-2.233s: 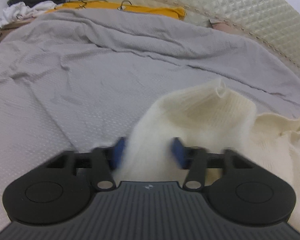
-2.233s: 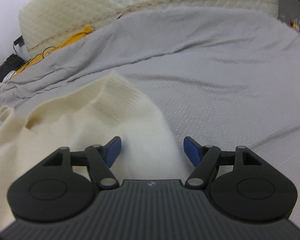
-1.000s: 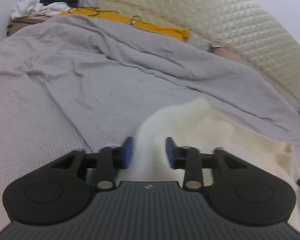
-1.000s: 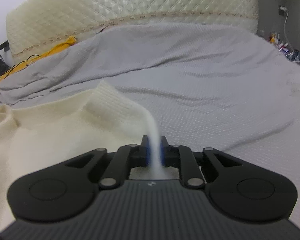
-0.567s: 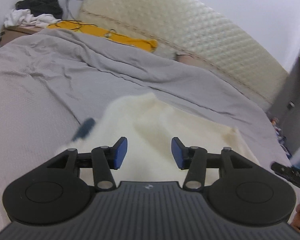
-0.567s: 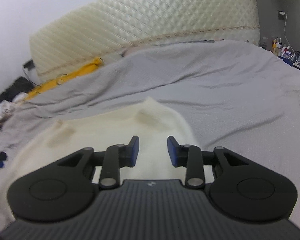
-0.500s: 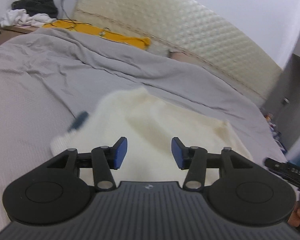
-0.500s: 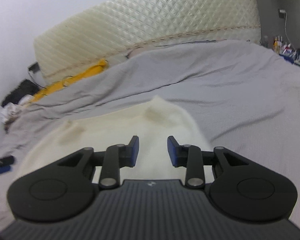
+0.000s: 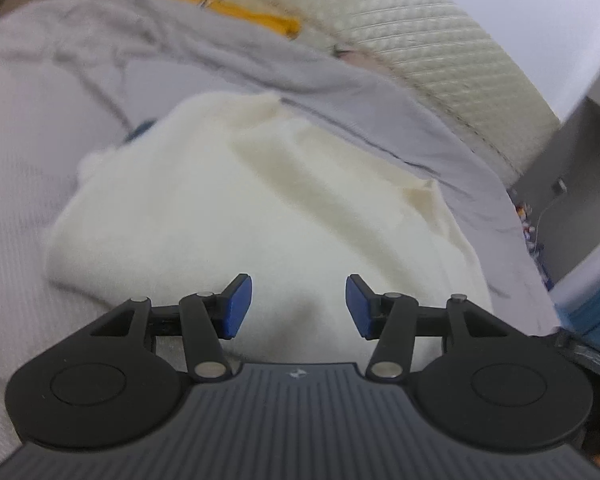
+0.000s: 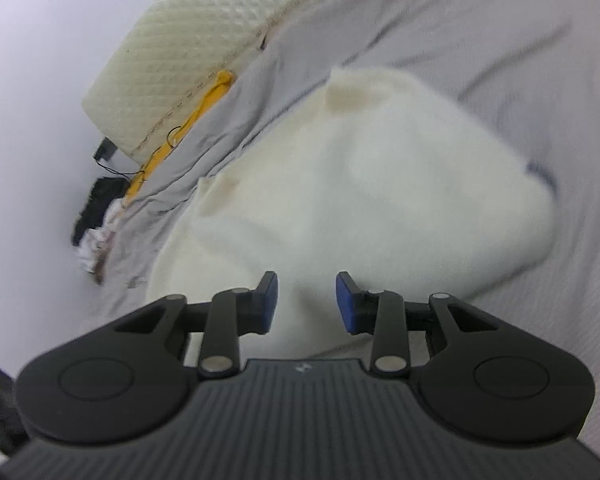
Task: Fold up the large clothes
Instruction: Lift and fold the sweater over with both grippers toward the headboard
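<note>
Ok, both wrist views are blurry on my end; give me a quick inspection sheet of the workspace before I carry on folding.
Surface: bed with a wrinkled grey bedspread.
Job's things: cream knit sweater lying loosely bunched on the bedspread, held by neither tongs.
Clutter: yellow cloth along the bed's far edge; dark and white clothes pile beyond it.
Grippers: left tongs open, nothing pinched; right tongs open, jaws have just been opening, nothing between them.
Cables: thin black wire over the yellow cloth.
Surroundings: quilted cream headboard, pale wall, small items at far right, too blurred to name.
</note>
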